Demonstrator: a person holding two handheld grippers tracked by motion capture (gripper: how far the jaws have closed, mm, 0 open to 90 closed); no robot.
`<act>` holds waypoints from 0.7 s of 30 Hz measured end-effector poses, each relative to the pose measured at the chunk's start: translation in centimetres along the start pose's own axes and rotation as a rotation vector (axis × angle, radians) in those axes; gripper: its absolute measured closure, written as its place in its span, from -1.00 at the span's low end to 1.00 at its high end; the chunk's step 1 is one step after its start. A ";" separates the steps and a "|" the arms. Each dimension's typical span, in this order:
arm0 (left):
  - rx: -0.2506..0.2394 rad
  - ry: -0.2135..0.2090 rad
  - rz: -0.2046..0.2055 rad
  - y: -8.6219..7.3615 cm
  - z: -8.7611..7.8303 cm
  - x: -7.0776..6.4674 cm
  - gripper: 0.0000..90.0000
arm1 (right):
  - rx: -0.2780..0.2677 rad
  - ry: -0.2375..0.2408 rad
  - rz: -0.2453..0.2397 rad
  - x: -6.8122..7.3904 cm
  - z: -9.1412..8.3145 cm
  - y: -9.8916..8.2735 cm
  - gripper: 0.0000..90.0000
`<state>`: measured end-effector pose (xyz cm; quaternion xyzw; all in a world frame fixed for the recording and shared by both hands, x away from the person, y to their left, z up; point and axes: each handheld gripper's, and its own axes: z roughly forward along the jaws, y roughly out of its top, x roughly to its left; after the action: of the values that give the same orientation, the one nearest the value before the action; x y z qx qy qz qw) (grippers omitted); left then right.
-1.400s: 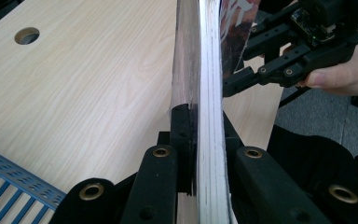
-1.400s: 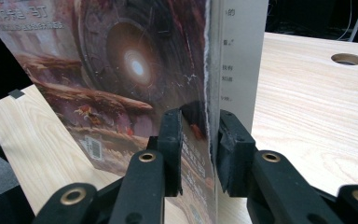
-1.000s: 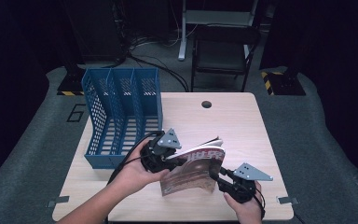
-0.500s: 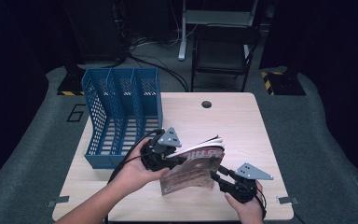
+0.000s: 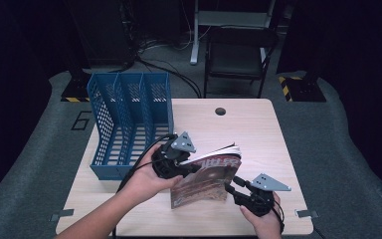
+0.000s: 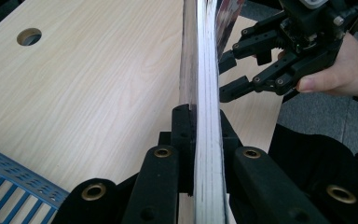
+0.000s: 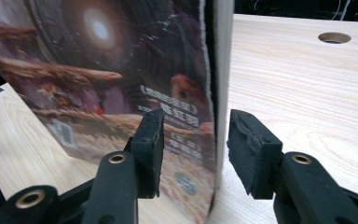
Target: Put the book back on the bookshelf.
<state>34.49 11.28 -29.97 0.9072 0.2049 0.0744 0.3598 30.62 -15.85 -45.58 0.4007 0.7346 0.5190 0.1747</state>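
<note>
A dark room with a grey floor surrounds a light wood desk [image 5: 258, 134]; a blue three-slot file rack [image 5: 129, 119] stands at the desk's 9 o'clock side and a cable hole sits toward 12 o'clock. A magazine [image 5: 206, 174] stands upright on its lower edge near the desk's centre, toward 6 o'clock, just beside the rack. The left gripper [image 6: 198, 140] has its jaws clamped tight on the magazine's page edge. The right gripper [image 7: 196, 140] straddles the opposite edge; its jaws have just been opening, and both pads now stand clear of the cover with the magazine between them. In the inspector's judgement the step in hand is a handover to the left gripper ahead of filing the magazine in the rack. To do it well, the right gripper should back straight out toward 6 o'clock without brushing the cover, while the left grip stays firm and keeps the magazine vertical, since the unsupported end may sag or fan open.
</note>
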 end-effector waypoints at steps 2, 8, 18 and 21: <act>0.002 0.000 0.000 0.3 -0.2 0.0 0.86 | -0.008 0.002 0.019 0.0 -0.1 0.0 0.22; -0.007 0.016 0.000 1.1 -1.5 0.1 0.86 | -0.021 -0.004 0.021 -0.4 -0.4 0.0 0.21; -0.040 0.020 -0.044 2.0 -3.6 1.3 0.86 | -0.017 -0.007 0.020 -0.5 -0.2 -0.1 0.20; -0.044 0.033 -0.040 2.3 -4.3 1.5 0.86 | -0.017 -0.009 0.029 -0.5 -0.2 -0.2 0.20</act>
<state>35.41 13.09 -25.32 0.8936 0.2271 0.0866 0.3774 30.70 -16.37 -45.71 0.4123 0.7234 0.5259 0.1737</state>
